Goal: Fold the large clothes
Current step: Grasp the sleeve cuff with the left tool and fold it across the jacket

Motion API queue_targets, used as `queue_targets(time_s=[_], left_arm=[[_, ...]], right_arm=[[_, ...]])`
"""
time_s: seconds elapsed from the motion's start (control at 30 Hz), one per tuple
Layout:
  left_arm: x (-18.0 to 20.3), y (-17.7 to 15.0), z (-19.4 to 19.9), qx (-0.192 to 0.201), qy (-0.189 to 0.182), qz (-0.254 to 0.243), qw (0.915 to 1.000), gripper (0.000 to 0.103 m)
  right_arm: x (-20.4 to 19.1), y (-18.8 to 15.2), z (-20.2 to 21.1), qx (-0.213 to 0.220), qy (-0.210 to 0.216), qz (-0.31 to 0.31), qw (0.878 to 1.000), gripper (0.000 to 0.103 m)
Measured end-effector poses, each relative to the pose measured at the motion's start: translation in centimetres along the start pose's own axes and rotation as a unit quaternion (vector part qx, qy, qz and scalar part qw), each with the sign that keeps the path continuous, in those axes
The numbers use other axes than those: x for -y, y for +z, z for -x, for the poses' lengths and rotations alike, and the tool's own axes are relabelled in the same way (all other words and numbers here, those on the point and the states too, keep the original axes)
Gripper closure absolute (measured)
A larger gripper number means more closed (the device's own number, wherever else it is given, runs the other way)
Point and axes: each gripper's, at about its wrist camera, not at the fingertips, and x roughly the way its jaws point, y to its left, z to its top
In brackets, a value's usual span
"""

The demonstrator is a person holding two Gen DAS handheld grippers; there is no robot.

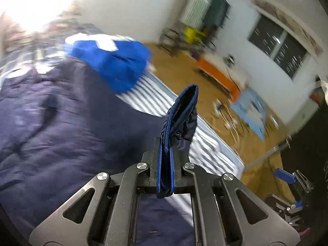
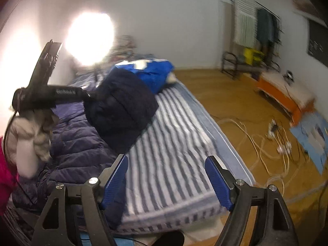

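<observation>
- Left wrist view: the left tongs (image 1: 165, 162) are clamped on a cuff or hem edge of the navy puffer jacket (image 1: 61, 127), a ribbed band standing up between the blue pads. The rest of the jacket lies spread over the striped bed (image 1: 207, 149), with a bright blue garment (image 1: 114, 65) bunched beyond it.
- To do this fold well, I judge the pinched edge should be carried across the jacket's body in one flat sweep and kept taut, so the padding does not roll up.
- Motion blur smears the far end of the bed; whether the pinched piece is a sleeve or the hem I cannot tell.
- Right wrist view: the right tongs (image 2: 166, 176) stand wide apart with nothing between them, over the striped sheet near the bed's foot.
- The left tool is seen at the left, lifting a dark bundle of the jacket off the bed.
- The free tongs would do best to pin or take the matching edge.
- A glaring lamp (image 2: 90, 39) washes out the bed's head, and the holding hand (image 2: 30, 135) is blurred.
</observation>
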Motion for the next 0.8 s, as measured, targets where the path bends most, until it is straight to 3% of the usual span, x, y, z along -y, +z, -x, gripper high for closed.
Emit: queue_targets(time_s=[0.27,0.43,0.57,0.8], left_arm=[[-14.3,0.5,7.0,0.075,0.088,0.101,0.9882,0.099],[-23.2,-1.6,8.9,0.091,0.157,0.152,0.9715,0.099],[-28.5,-3.2,9.1,0.088,0.193,0.178,0.9609,0.099],[-34.0,-3.4,10.5,0.124,0.246,0.195,0.9413,0.099]], right_arm=[[-5.9,5.8,-6.4,-0.007,0.083,0.070,0.994,0.030],[-8.7,6.5,-13.6,-0.076,0.116,0.078,0.987,0.041],[-9.7,7.0,-17.8,-0.109,0.126,0.070,0.984,0.048],[-11.0,8.6,-23.3,-0.117,0.124,0.062,0.983,0.049]])
